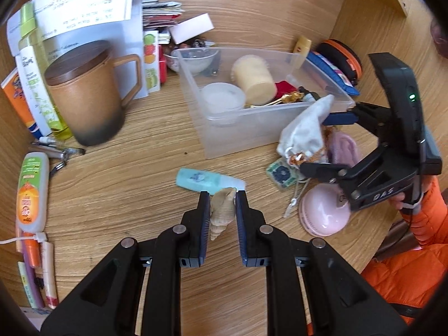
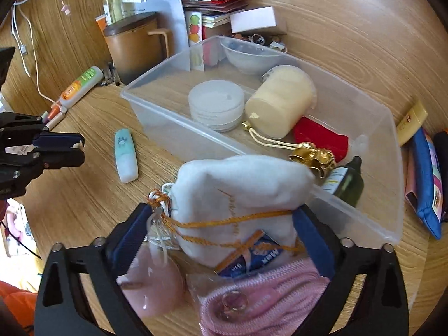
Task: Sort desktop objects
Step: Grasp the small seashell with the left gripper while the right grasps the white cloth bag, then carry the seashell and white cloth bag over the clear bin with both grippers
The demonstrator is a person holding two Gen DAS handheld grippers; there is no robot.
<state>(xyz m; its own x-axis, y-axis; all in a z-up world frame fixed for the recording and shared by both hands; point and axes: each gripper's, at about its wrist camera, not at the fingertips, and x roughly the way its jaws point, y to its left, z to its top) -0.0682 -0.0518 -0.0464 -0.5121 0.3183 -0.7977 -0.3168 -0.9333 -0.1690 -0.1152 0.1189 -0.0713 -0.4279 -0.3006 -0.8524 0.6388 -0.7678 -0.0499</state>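
On the wooden tabletop (image 1: 126, 173), the left claw (image 1: 222, 196) pinches a ridged seashell (image 1: 222, 210) just above a teal tube (image 1: 207, 180). Rightward, the right claw (image 2: 224, 224) stands spread around a white pouch (image 2: 240, 190); beneath it a blue packet (image 2: 263, 254) reads "Max".

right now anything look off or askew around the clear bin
Yes: the white drawstring pouch slumps against the clear bin's near wall, outside it, between the open right gripper fingers. The left gripper is shut on a spiral seashell.

"Max" upside down on blue packet (image 2: 259, 257), "DAS" on right gripper (image 1: 322, 145)
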